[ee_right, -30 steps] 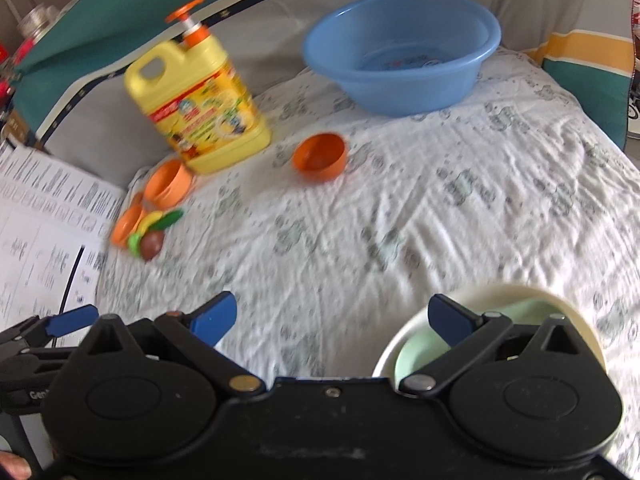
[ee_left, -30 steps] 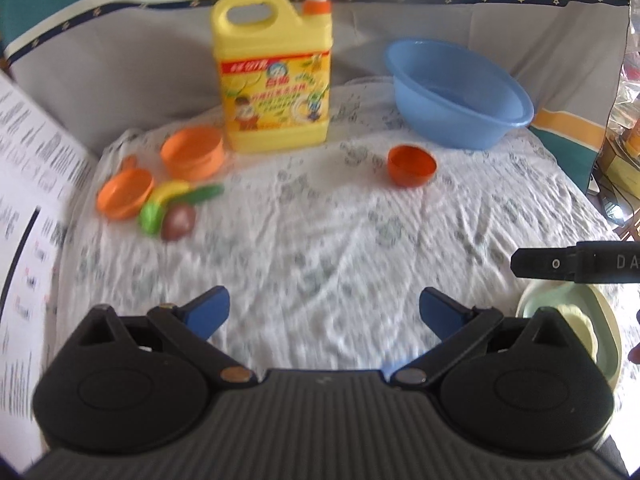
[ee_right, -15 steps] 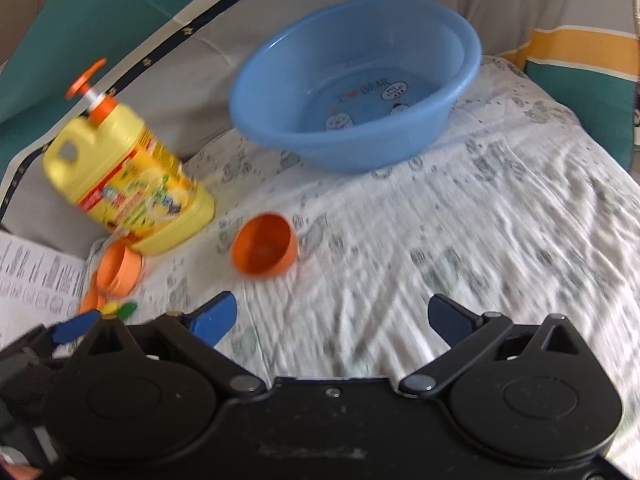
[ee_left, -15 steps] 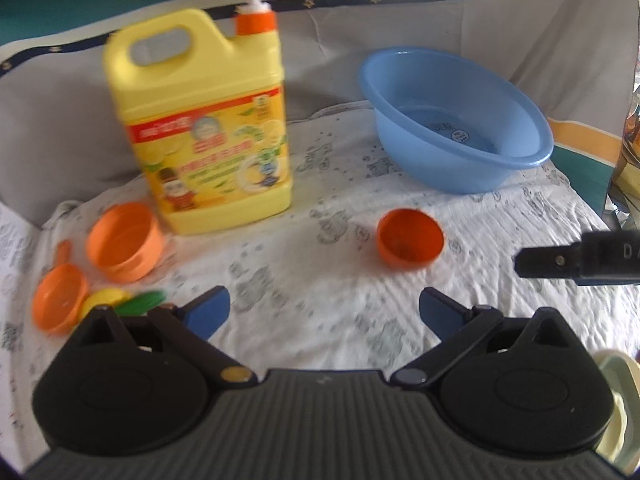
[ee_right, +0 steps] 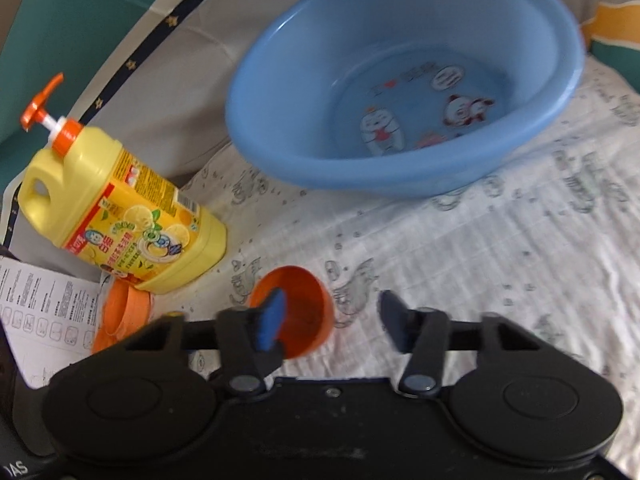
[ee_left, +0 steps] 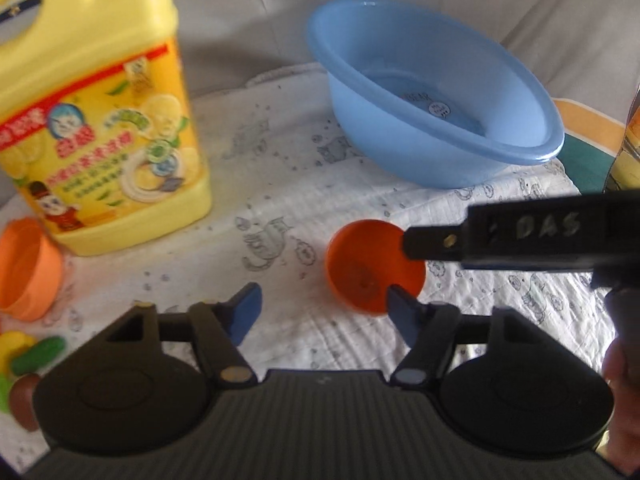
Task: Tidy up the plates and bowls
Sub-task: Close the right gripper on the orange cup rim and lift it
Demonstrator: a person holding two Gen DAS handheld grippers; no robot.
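A small dark-orange bowl (ee_left: 374,266) lies tilted on the patterned cloth, also in the right wrist view (ee_right: 298,312). My left gripper (ee_left: 320,314) is open, its right fingertip just in front of the bowl's near rim. My right gripper (ee_right: 330,320) is open, with its left finger over the bowl's mouth and its right finger beside the bowl. In the left wrist view a black finger of the right gripper (ee_left: 436,242) reaches in from the right to the bowl's rim. A lighter orange bowl (ee_left: 28,270) lies at the left. A big blue basin (ee_right: 404,104) stands behind.
A yellow detergent jug (ee_left: 96,120) with an orange pump stands at the back left, seen also in the right wrist view (ee_right: 120,216). Toy fruit pieces (ee_left: 24,364) lie at the left edge. A printed sheet (ee_right: 40,316) lies at the left. Fabric walls rise behind.
Both grippers have moved forward to the dark-orange bowl. Their jaws are narrower than before. The pale green plate seen earlier at the right is out of view.
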